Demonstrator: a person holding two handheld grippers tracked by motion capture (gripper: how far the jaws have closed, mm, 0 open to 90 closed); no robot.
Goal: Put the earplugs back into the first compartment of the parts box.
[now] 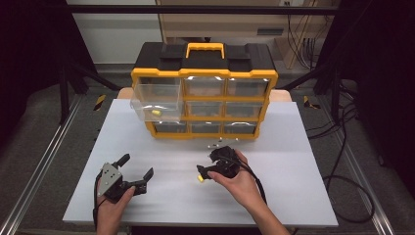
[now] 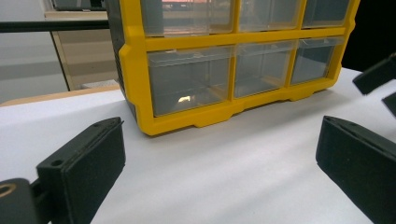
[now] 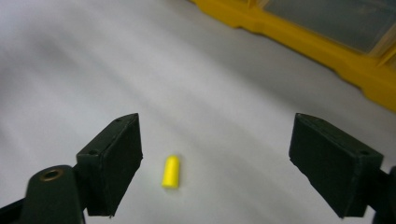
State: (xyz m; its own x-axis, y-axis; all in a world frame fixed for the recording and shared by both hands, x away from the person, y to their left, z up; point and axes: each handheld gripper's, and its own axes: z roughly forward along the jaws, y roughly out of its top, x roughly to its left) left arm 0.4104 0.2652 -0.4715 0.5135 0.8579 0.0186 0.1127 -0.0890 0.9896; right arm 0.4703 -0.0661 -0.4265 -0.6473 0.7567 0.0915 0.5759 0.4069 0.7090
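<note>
Right gripper [image 3: 215, 163] hangs low over the white table [image 1: 293, 186], its two black jaws standing wide apart and holding nothing, with a small yellow plug [image 3: 171, 171] lying on the surface between them, nearer one pad than the other and touching neither. In the high view the same plug [image 1: 200, 179] sits just at this gripper's tip, in front of the person's right hand [image 1: 240, 178]. The step in hand looks like the approach to a pick: the jaws bracket the piece but have not met it. The next move probably calls for settling the pads down to table level, centring the plug and closing gently, since so small a smooth cylinder with a rounded end could roll or squirt out sideways. Left gripper [image 1: 134, 171] rests apart on the table, its jaws also wide and empty, pointing toward the organiser [image 1: 203, 93]. That organiser is a hard plastic case with a yellow frame, black top and handle, and three rows of clear drawers; the top-left drawer [image 1: 154, 100] stands pulled out, and another yellow piece [image 1: 156, 112] lies in it, so the plug seems bound there. The table surface is matte and plain.
</note>
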